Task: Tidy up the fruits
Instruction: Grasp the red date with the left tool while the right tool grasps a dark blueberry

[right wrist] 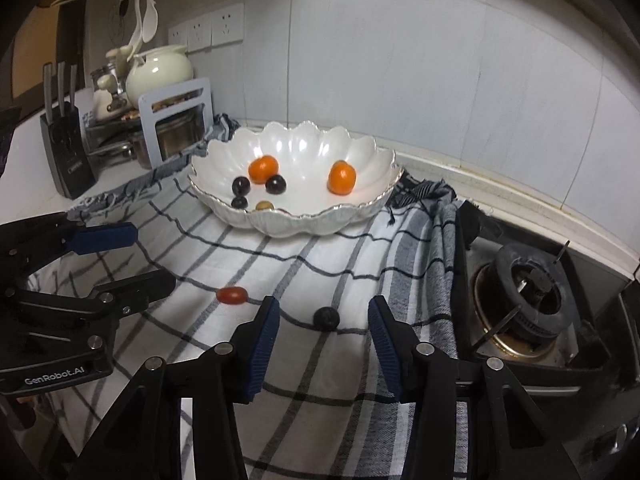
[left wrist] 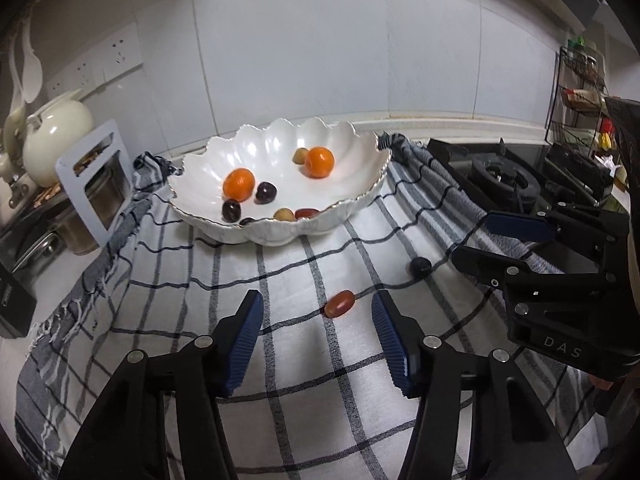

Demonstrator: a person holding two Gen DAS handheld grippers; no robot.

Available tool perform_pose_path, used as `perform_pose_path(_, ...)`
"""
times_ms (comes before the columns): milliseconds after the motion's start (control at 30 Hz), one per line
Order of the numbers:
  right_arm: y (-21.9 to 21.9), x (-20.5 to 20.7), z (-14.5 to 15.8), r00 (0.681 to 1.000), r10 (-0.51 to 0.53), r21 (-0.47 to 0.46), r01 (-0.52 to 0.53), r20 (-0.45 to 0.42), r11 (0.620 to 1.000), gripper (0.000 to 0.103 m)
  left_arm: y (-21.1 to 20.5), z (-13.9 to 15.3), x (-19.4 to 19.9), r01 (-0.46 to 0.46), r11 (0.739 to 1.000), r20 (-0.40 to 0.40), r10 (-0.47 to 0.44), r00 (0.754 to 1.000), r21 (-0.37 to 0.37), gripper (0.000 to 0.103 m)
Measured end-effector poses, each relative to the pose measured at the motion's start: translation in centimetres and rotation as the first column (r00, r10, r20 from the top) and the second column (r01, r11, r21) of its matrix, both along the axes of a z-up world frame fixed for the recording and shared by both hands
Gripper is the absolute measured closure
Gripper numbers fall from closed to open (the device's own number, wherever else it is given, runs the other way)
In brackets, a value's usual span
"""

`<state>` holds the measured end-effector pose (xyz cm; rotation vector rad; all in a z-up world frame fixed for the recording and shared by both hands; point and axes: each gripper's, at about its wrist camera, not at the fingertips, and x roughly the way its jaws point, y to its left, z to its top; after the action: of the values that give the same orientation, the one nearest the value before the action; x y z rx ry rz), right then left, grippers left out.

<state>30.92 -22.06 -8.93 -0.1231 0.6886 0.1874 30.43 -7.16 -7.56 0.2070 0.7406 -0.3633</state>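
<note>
A white scalloped bowl (left wrist: 360, 200) (right wrist: 360, 208) stands at the back of a checked cloth (left wrist: 200, 264) (right wrist: 192, 264). It holds two oranges (left wrist: 239, 184) (left wrist: 319, 162), dark grapes and small pale fruits. A red grape tomato (left wrist: 339, 303) (right wrist: 231, 295) and a dark blueberry (left wrist: 420, 265) (right wrist: 326, 317) lie on the cloth. My left gripper (left wrist: 317, 322) is open, with the tomato just ahead between its fingertips. My right gripper (right wrist: 323, 326) is open, with the blueberry between its fingertips. Each gripper shows in the other's view (left wrist: 472, 240) (right wrist: 152, 256).
A gas hob burner (right wrist: 524, 300) (left wrist: 500, 172) sits right of the cloth. A cream teapot (left wrist: 56, 136) (right wrist: 160, 70), a grey rack with jars (left wrist: 96, 180) (right wrist: 176, 120) and a knife block (right wrist: 66, 152) stand at the left. A wire spice rack (left wrist: 580, 92) stands far right.
</note>
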Motion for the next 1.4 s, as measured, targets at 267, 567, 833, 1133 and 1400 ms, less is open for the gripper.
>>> perform_pose_path(267,0.0,1.7,-1.9,0.998,0.002,0.016,-0.001,-0.061,1.000,0.064,-0.3,-1.9,2.0,0.025,1.000,-0.044,-0.026,0.999,-0.007,0.058)
perform_pose_path(567,0.1,3.1,-3.4,0.994,-0.001,0.036,0.005,-0.108,0.999,0.068,-0.9,-3.9,3.4,0.053,0.999,-0.098,-0.054,0.994,-0.012,0.063)
perform_pose_path(833,-0.2,4.3,-4.4,0.989,-0.016,0.052,0.024,-0.148,0.998,0.072,-1.3,-4.9,4.2,0.068,0.998,-0.128,-0.070,0.989,-0.016,0.067)
perform_pose_path(1133,-0.3,5.3,-5.1,0.985,-0.022,0.049,0.031,-0.173,0.998,0.074,-1.9,-5.8,5.0,0.084,0.996,-0.153,-0.086,0.985,-0.018,0.069)
perform_pose_path(1400,-0.5,6.1,-5.9,0.979,-0.020,0.055,0.031,-0.203,0.998,0.074,-2.0,-6.4,5.5,0.082,0.996,-0.175,-0.085,0.981,-0.025,0.076)
